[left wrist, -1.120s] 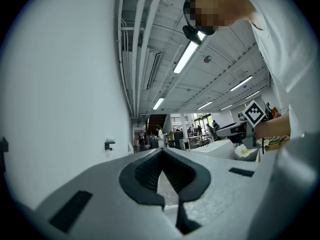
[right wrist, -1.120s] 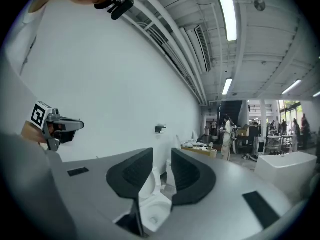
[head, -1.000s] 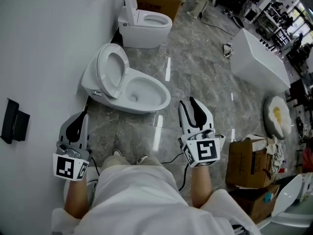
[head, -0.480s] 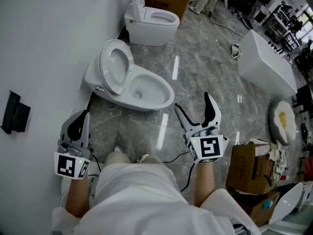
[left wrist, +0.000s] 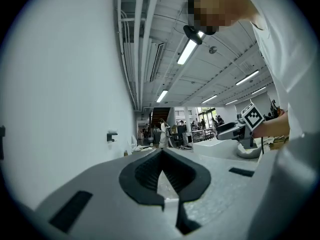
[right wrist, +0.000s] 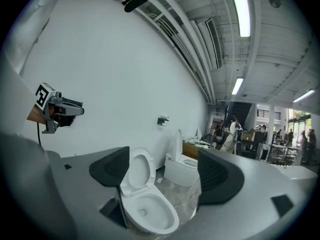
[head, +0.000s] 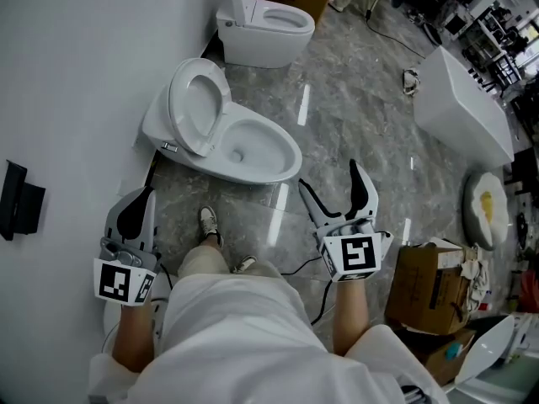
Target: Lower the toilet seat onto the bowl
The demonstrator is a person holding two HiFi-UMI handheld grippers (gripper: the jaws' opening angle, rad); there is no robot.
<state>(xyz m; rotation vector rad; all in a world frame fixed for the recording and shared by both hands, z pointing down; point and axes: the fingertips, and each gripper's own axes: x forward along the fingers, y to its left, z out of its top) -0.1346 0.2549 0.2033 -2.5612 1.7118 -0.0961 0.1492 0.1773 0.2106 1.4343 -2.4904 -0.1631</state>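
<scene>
While the toilet seat [head: 195, 108] stands raised over the rear of the bowl [head: 253, 150], leaning back toward the wall [head: 76, 74], the head view shows both tools well short of it. The right gripper [head: 328, 179] points toward the bowl with its jaws spread wide and nothing between them. The left gripper [head: 139, 200] hangs near the wall with its jaws together. A second toilet [head: 269, 23] stands farther along the same wall.

Left gripper view: the left gripper [left wrist: 161, 151] has its tips meeting, with no object caught between them. The right gripper [left wrist: 235, 130] appears off to the side, apart from it.

Right gripper view: the right gripper [right wrist: 165, 171] frames the toilet between its widely parted, empty jaws. The toilet seat [right wrist: 140, 173] is upright above the bowl [right wrist: 150, 214], and the left gripper [right wrist: 62, 109] is seen near the wall.

Handling, as a judgement: the seat appears to be a stiff, glossy moulded ring, fairly light and hinged at the rear. Its smooth surface may slip between the pads. The best hold is probably the free upper rim, farthest from the hinge, pinched across its thickness. It should be guided down rather than released, since it could fall and strike the bowl.
</scene>
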